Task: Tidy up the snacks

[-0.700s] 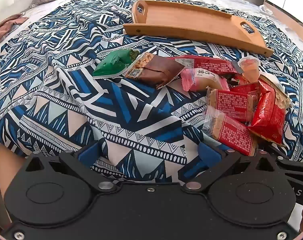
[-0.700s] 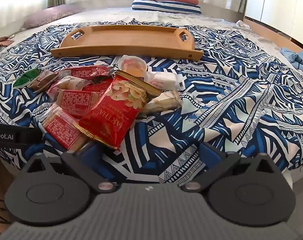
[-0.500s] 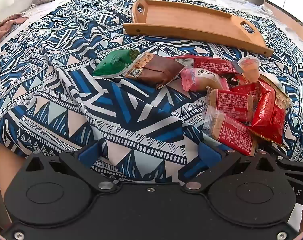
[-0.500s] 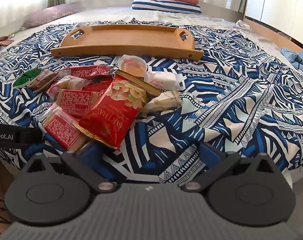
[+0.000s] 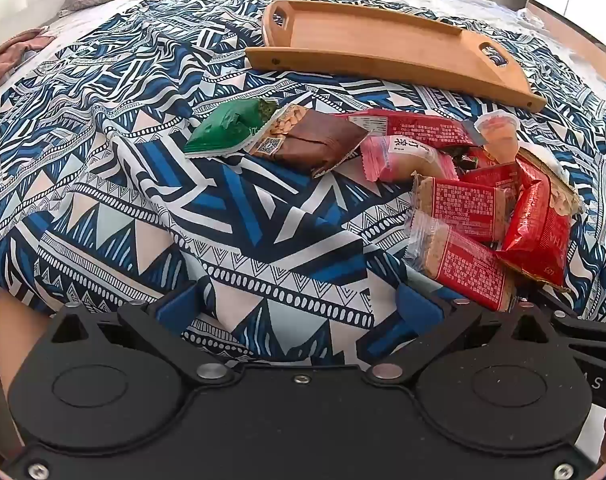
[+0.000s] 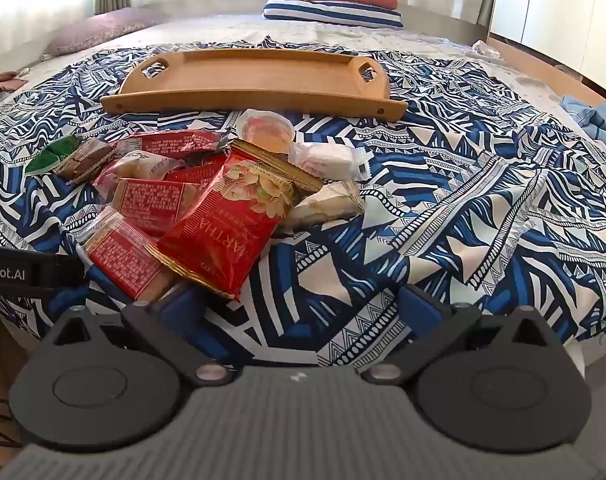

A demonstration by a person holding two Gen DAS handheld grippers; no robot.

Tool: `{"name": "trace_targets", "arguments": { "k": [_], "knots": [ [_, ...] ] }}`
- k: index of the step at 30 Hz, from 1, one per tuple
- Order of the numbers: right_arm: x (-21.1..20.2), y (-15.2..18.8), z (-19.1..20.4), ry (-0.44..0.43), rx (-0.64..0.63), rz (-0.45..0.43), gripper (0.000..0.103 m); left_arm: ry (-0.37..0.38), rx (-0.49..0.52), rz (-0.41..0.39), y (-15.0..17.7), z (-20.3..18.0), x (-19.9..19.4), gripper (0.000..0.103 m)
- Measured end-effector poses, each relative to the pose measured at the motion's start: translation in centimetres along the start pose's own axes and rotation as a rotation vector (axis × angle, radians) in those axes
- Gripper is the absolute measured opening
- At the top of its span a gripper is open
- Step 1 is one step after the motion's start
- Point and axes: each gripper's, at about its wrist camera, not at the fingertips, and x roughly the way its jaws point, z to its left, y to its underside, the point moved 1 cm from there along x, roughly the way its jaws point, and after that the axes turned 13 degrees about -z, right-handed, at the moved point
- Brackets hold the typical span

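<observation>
A bed [image 6: 483,216] under a blue and white patterned cover carries everything. A long wooden tray [image 6: 255,80] with cut-out handles lies empty across the middle of the bed, toward the head end. The snacks lie in a loose pile just on the foot side of it.

The largest is a red bag [image 6: 223,236] resting on top of the pile, near the foot edge. Two red-wrapped bars [image 5: 463,264] overlap beside it, with a long red packet [image 5: 419,130] and a pink packet [image 5: 399,156] behind. A brown packet [image 5: 311,140] and a green packet [image 5: 227,128] sit at the pile's left end, touching each other. A small sealed cup [image 6: 267,130] stands nearest the tray.

Both tools hang past the foot edge, tilted down toward the cover. The left tongs [image 5: 299,312] are spread wide, with only cloth between their blue fingers. The right tongs [image 6: 299,312] are equally wide apart, with the red bag's corner close to the left finger, possibly touching it.

Bare cover lies to the left of the green packet and across the bed's whole right side.

Only the right view shows a white packet [image 6: 327,160] and a pale wrapped piece [image 6: 327,204] behind the red bag, plus striped and red pillows [image 6: 335,0] at the head. Only the left view shows the brown packet's printed code.
</observation>
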Motion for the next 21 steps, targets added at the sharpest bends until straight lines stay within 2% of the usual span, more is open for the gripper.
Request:
{"name": "trace_targets", "arguments": {
  "k": [21],
  "knots": [
    [0.02, -0.01, 0.04, 0.001, -0.002, -0.001, 0.103, 0.0, -0.001, 0.0, -0.17, -0.01, 0.16, 0.103]
  ]
}}
